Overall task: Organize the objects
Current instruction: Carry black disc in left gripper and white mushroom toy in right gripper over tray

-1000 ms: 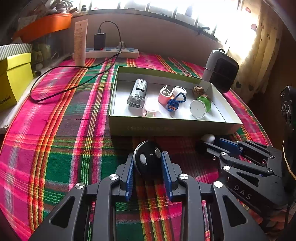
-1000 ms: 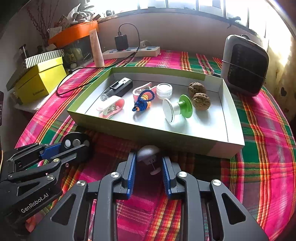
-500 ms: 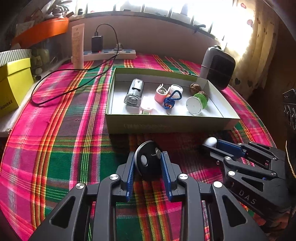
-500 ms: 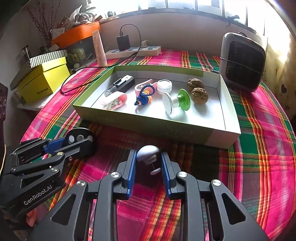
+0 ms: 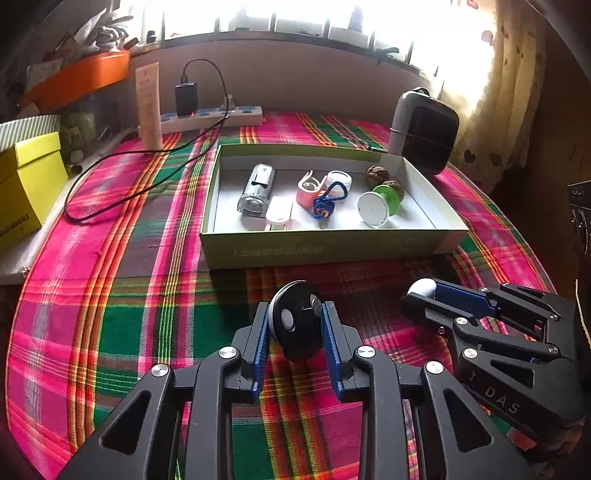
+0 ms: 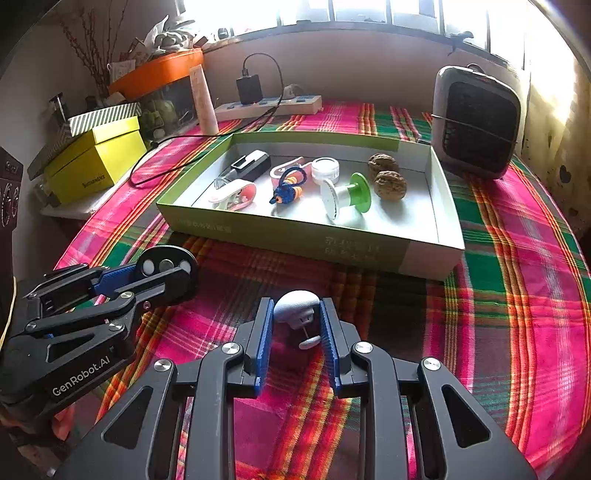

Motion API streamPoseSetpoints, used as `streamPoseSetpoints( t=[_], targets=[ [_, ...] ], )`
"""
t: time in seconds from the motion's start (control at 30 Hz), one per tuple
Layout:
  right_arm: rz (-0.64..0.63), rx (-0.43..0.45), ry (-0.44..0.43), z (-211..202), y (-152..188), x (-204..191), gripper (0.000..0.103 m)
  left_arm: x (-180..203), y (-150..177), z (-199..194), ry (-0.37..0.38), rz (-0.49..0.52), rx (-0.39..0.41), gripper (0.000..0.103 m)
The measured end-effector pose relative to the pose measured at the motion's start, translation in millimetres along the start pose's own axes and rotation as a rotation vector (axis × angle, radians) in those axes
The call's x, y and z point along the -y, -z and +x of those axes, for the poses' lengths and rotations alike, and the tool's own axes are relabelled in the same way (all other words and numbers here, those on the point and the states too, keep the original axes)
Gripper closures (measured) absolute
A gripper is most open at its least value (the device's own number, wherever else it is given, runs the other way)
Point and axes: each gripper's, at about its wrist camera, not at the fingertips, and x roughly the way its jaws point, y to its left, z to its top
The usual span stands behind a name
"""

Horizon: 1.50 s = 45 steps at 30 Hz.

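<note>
Plaid tablecloth (image 5: 110,295) under green-edged box (image 5: 332,251), sunlit window (image 6: 369,14) behind

Right claw (image 6: 295,325) grips a white mushroom-shaped piece (image 6: 296,310) before the box (image 6: 288,236).

A round table (image 6: 517,295) under a pink, green and orange plaid cloth (image 5: 110,258) filled the view. A window (image 6: 388,14) ran along twelve o'clock, its glare washing out the panes, above a plain grey-brown wall (image 5: 314,77). A patterned curtain (image 5: 517,85) hung at two o'clock, lit from behind. At ten o'clock a cluttered side shelf carried an orange tub (image 6: 159,72), a yellow box (image 6: 96,158) and a striped box (image 6: 103,114). Dry twigs (image 6: 83,55) rose against the dim left wall.
</note>
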Motion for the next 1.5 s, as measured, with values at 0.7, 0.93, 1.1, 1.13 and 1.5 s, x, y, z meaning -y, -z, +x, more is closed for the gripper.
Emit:
streamPoseSetpoints(
  t=[0.7, 0.93, 1.1, 1.13, 1.5],
  targets=[
    [0.006, 0.083, 0.009, -30.8, -17.3, 15.5, 0.077, 16.4, -28.0, -13.9, 0.025, 0.019, 0.046, 0.078],
    [0.007, 0.097, 0.018, -31.8, -26.3, 21.0, 0.077, 18.8, -40.1, -10.8, 0.033, 0.026, 0.052, 0.078],
    [0.013, 0.1, 0.024, -29.9, -33.4, 26.8, 0.077, 21.0, -47.7, -6.7, 0.041, 0.035, 0.053, 0.078],
    [0.012, 0.102, 0.027, -29.2, -35.1, 28.2, 0.077, 21.1, -49.1, -5.7, 0.041, 0.036, 0.053, 0.078],
    [0.006, 0.105, 0.036, -22.1, -49.3, 34.9, 0.077, 19.3, -63.2, 6.7, 0.045, 0.031, 0.047, 0.078]
  ],
)
